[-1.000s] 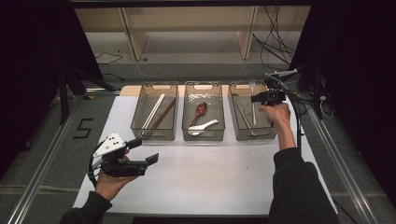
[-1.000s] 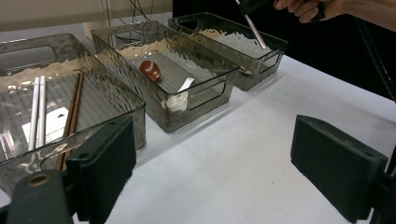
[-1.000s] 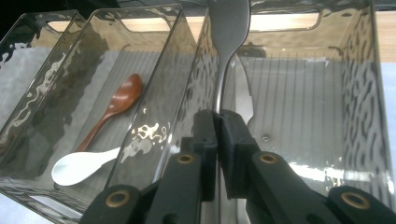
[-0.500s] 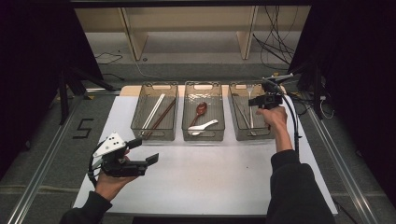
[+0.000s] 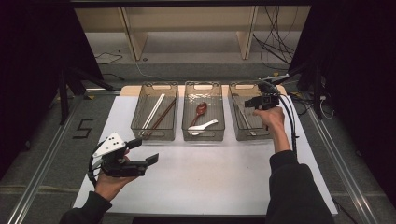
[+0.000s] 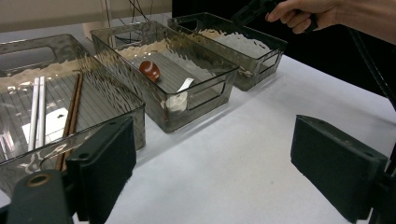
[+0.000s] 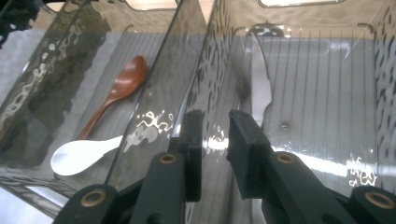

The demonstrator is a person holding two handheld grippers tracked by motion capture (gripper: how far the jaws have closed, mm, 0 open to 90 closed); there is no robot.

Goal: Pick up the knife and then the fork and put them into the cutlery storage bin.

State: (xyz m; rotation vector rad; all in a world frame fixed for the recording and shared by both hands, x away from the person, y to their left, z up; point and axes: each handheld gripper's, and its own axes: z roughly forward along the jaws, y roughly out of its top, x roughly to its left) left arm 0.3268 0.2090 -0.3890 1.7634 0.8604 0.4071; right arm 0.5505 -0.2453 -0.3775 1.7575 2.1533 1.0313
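Hovering over the knife (image 7: 261,88), right tongs (image 7: 215,122) just parting, empty; left tongs (image 6: 210,158) wide apart

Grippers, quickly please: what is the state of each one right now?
Left gripper: open, holding nothing, above the white table.
Right gripper: fingers a little apart, just been opening, nothing between them, over the right bin with the knife.

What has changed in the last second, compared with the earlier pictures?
The right hand-held gripper, over the right bin, has just been opening its jaws a little; a knife lies in the bin below them, with nothing between the jaws. The right hand barely shifted. The left hand-held gripper stayed open above the table, and the chopsticks and spoons did not move.
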